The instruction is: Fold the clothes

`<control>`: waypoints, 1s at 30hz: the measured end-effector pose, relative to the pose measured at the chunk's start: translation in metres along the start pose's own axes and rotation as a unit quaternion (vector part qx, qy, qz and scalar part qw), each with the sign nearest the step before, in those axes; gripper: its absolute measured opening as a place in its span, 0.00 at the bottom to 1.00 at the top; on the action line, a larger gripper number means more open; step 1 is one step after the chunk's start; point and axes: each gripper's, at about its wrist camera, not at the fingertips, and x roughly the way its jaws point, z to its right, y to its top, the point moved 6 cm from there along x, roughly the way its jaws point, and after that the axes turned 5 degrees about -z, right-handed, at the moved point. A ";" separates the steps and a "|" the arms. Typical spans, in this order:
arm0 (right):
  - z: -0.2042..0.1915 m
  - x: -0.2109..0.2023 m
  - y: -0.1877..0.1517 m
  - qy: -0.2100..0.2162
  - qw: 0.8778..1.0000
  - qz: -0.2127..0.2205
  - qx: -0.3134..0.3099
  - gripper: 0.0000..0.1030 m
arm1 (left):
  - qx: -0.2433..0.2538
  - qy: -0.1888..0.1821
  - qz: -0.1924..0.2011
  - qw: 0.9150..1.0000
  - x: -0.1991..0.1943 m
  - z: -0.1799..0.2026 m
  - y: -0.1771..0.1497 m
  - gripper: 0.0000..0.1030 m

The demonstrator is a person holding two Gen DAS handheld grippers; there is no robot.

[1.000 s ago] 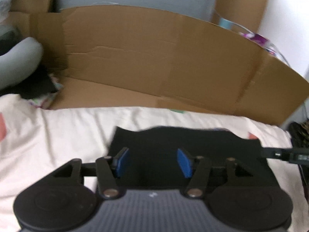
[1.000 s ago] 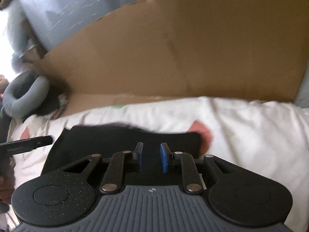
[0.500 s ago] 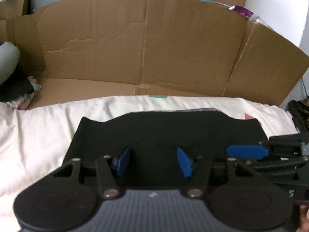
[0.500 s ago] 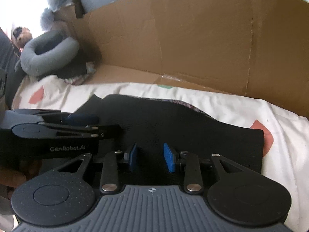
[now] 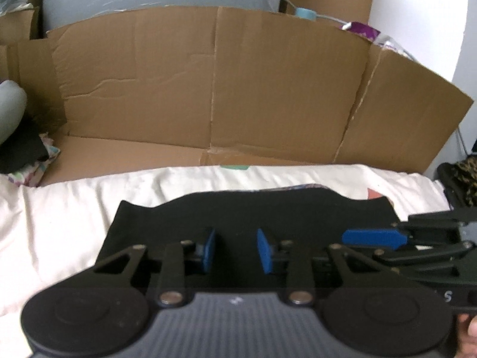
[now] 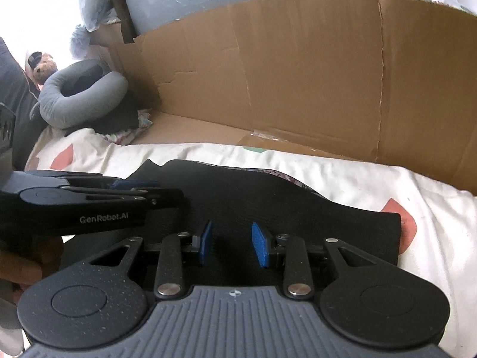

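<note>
1. Tongs first: the left tongs (image 5: pixel 235 252) are spread, blue pads (image 5: pixel 208 250) apart with nothing between them, hovering over the near part of the garment (image 5: pixel 238 208).
2. The right tongs (image 6: pixel 231 243) are spread as well, empty, above the same cloth (each pair shows at the edge of the other's view, just beside it).
3. The garment, black, lies flat on the sheet (image 5: pixel 59 217), its far edge wavy; a strip of patterned fabric peeks out along that edge.
4. The sheet is cream with reddish patches and wrinkled.
5. Behind it stands a cardboard wall (image 5: pixel 208 89), creased, with a flap lying flat at its foot.
6. Far left, a grey neck pillow (image 6: pixel 80 95) rests on dark cloth.
</note>
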 end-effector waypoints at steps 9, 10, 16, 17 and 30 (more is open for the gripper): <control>-0.004 0.017 0.013 -0.020 0.999 0.007 -0.029 0.34 | 0.002 -0.002 -0.004 1.000 0.009 0.001 0.013 0.32; -0.004 0.019 0.016 -0.025 0.999 0.007 -0.036 0.34 | -0.003 -0.003 -0.007 1.000 0.010 0.000 0.015 0.32; 0.007 0.025 0.028 -0.032 0.999 0.013 -0.023 0.24 | -0.001 -0.003 -0.016 1.000 0.017 0.003 0.015 0.27; 0.008 0.025 0.028 -0.028 0.999 0.018 -0.019 0.23 | 0.002 -0.002 -0.018 1.000 0.018 0.004 0.015 0.27; 0.012 0.047 0.018 -0.023 0.999 -0.019 -0.025 0.21 | 0.000 -0.010 -0.044 0.999 0.030 0.000 0.010 0.30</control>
